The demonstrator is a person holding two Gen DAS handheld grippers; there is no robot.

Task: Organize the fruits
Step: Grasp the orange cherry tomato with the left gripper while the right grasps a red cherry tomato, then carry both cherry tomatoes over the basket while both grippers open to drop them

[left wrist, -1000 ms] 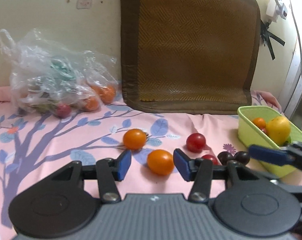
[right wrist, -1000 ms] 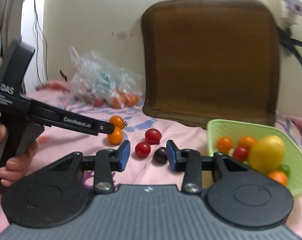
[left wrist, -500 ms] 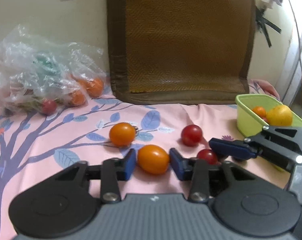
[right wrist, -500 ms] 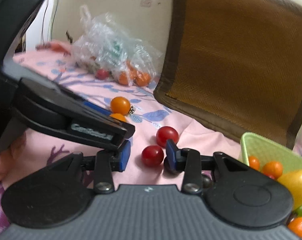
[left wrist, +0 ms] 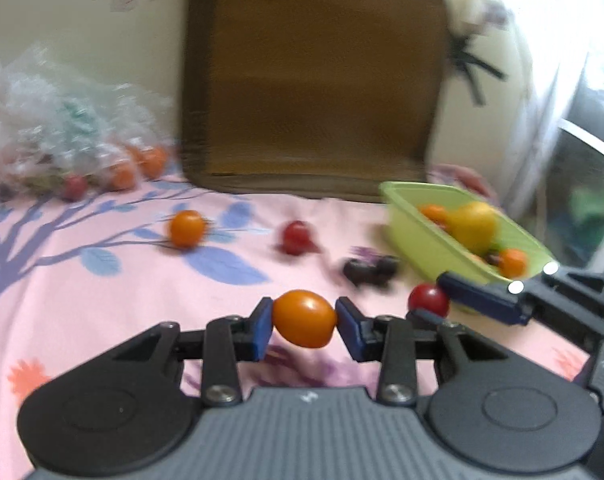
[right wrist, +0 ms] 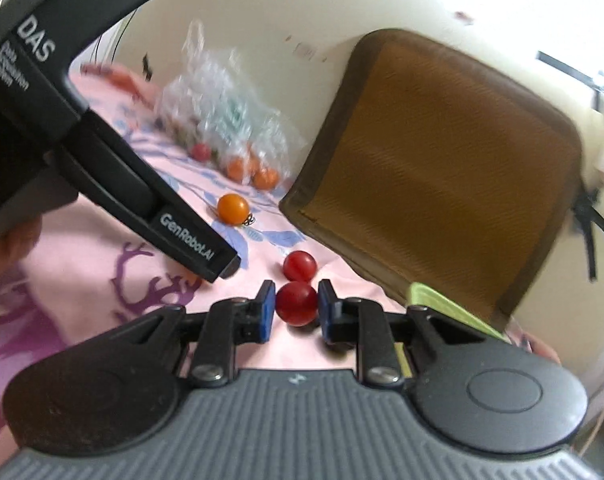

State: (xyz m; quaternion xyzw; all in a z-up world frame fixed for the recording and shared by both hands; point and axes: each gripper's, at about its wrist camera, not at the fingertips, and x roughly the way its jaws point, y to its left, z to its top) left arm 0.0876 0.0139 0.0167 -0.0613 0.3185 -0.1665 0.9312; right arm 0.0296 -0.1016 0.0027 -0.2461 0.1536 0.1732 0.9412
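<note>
From the left wrist view, the left gripper (left wrist: 304, 323) has its blue pads clamped on an orange cherry tomato (left wrist: 304, 318), held clear above the pink tree-print cloth (left wrist: 82, 304). Partly done, I'd say: the lime-green tub (left wrist: 413, 222) at the right already holds a yellow lemon-like fruit (left wrist: 474, 225) and a few small orange tomatoes, while another orange tomato (left wrist: 186, 228), a red one (left wrist: 296, 237) and a pair of dark, blurred fruits (left wrist: 369, 270) lie loose on the cloth. The right gripper (left wrist: 435, 306) reaches in from the right, a red cherry tomato (left wrist: 428, 298) at its tip just short of the tub. A clear plastic bag (left wrist: 62, 136) by the wall has more orange and red fruit inside, not yet unpacked. From the right wrist view, the right gripper (right wrist: 293, 312) pinches that red cherry tomato (right wrist: 296, 303) tightly between its pads; a second red tomato (right wrist: 299, 266) sits just behind it, the loose orange one (right wrist: 233, 209) farther back, and the bag (right wrist: 226, 120) beyond. Only a corner of the green tub (right wrist: 445, 308) shows here, its contents hidden. Two fruits are in hand and seemingly bound for the tub; the loose ones and the bag remain.
</note>
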